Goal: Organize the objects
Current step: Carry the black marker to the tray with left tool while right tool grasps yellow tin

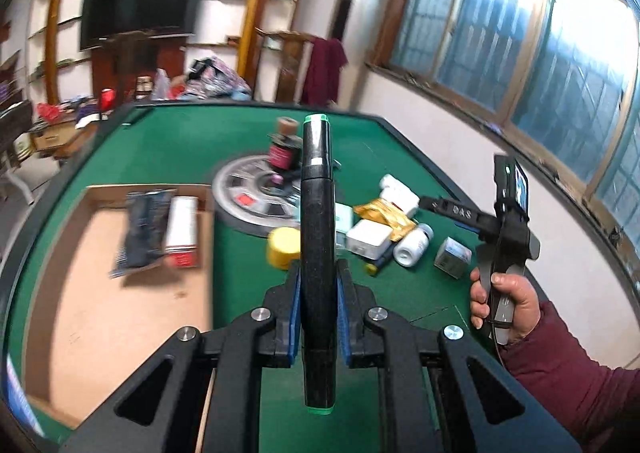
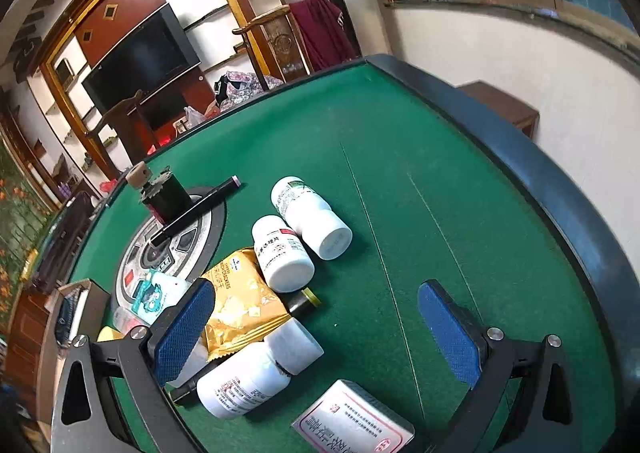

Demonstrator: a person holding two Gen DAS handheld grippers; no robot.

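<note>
The left hand-held gripper (image 1: 319, 287) is pinching a black marker (image 1: 317, 237) between its blue pads (image 1: 295, 295), the marker pointing straight ahead with a green cap at each end. It hangs above the green desk (image 1: 192, 141), clear of the felt. To its left sits an open cardboard box (image 1: 120, 317) with a dark packet (image 1: 144, 231) and a white-and-red carton (image 1: 183, 231) lying inside, both blurred. Just beside the marker there's a yellow lid (image 1: 283, 247).

Over on the right, a hand (image 1: 506, 303) in a maroon sleeve (image 1: 576, 381) grips the handle of the right hand-held gripper (image 2: 316, 337), and its jaws are spread wide, nothing between the pads. Below it lies the clutter: a gold snack packet (image 2: 240, 301), three white pill bottles — one (image 2: 310, 217) farthest out, one (image 2: 282, 253) touching it, one (image 2: 244, 387) nearest the camera — plus a white box (image 2: 354, 421) at the bottom edge.

Further back, a second marker (image 2: 196, 211) rests across the round grey hub (image 2: 132, 257) in the desk's centre, leaning on a dark corked jar (image 2: 162, 195). A small cartoon-printed pack (image 2: 154, 295) sits by the hub's near rim.
</note>
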